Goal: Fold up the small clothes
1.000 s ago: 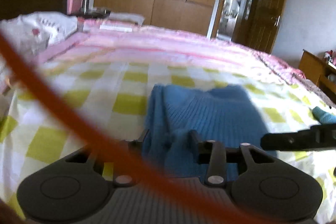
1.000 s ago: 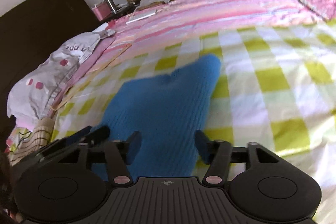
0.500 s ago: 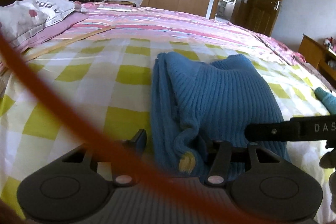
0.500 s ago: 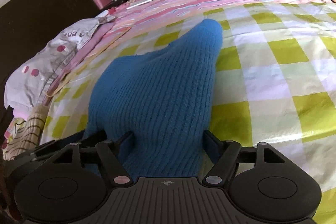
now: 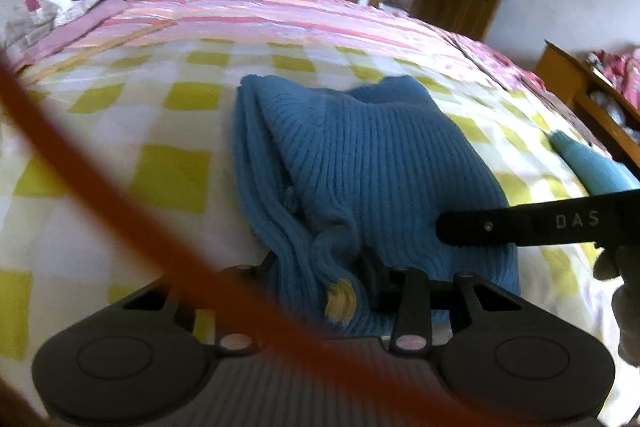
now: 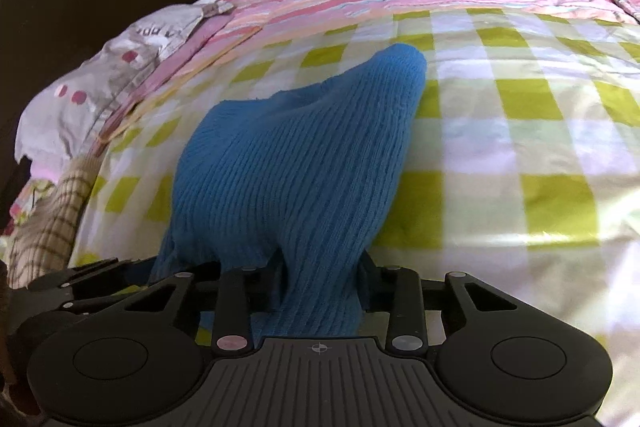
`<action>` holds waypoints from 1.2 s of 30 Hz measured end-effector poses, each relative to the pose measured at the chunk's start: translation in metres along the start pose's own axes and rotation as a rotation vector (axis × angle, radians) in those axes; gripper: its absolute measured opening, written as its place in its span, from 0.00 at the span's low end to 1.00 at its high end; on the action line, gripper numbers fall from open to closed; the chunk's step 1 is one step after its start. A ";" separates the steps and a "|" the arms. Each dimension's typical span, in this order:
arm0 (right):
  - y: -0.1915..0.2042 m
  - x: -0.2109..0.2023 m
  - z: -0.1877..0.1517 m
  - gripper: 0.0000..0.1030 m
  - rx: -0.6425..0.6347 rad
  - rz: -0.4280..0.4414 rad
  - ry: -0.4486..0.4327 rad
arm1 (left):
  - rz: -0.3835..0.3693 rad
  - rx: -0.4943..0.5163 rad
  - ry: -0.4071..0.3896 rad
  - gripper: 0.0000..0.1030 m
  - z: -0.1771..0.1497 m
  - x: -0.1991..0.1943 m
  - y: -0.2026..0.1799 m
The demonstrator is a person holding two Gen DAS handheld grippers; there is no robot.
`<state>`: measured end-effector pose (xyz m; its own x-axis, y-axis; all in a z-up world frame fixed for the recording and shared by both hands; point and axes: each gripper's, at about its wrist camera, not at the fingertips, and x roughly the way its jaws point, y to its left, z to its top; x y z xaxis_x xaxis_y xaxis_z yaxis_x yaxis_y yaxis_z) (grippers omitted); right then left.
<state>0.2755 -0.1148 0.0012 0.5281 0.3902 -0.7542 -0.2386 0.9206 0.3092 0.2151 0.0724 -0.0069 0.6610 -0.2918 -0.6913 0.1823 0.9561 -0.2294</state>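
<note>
A blue ribbed knit garment [image 5: 360, 163] lies on the yellow-and-white checked sheet [image 5: 172, 171], folded lengthwise with bunched edges on its left. My left gripper [image 5: 320, 267] is shut on its near edge, where a small yellow patch shows. In the right wrist view the same garment [image 6: 296, 163] rises from the bed toward my right gripper [image 6: 318, 279], which is shut on its near end. The right gripper's black side also shows in the left wrist view [image 5: 540, 223]. The fingertips are hidden in the cloth.
A pink striped cover [image 5: 280, 15] lies beyond the sheet. A white printed pillow [image 6: 120, 67] and a plaid cloth [image 6: 48, 227] lie at the left. A light blue item [image 5: 592, 167] lies at the right. A blurred orange cord [image 5: 100, 195] crosses the left wrist view.
Both grippers have closed onto the garment's near end; the jaws were open around it before. The garment's near end now lifts off the bed toward the right gripper.
</note>
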 end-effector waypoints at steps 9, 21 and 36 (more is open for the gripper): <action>0.004 -0.040 -0.042 0.34 -0.082 -0.068 0.021 | 0.006 0.111 0.047 0.43 -0.034 -0.032 -0.040; 0.010 -0.051 -0.054 0.37 -0.087 -0.096 -0.029 | 0.155 0.171 -0.129 0.43 0.007 -0.052 -0.053; 0.020 -0.051 -0.062 0.43 -0.158 -0.153 -0.057 | 0.270 0.142 -0.068 0.51 0.022 0.013 -0.044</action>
<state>0.1938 -0.1174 0.0097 0.6118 0.2507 -0.7502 -0.2747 0.9568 0.0957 0.2316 0.0275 0.0093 0.7455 -0.0287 -0.6658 0.0898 0.9943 0.0577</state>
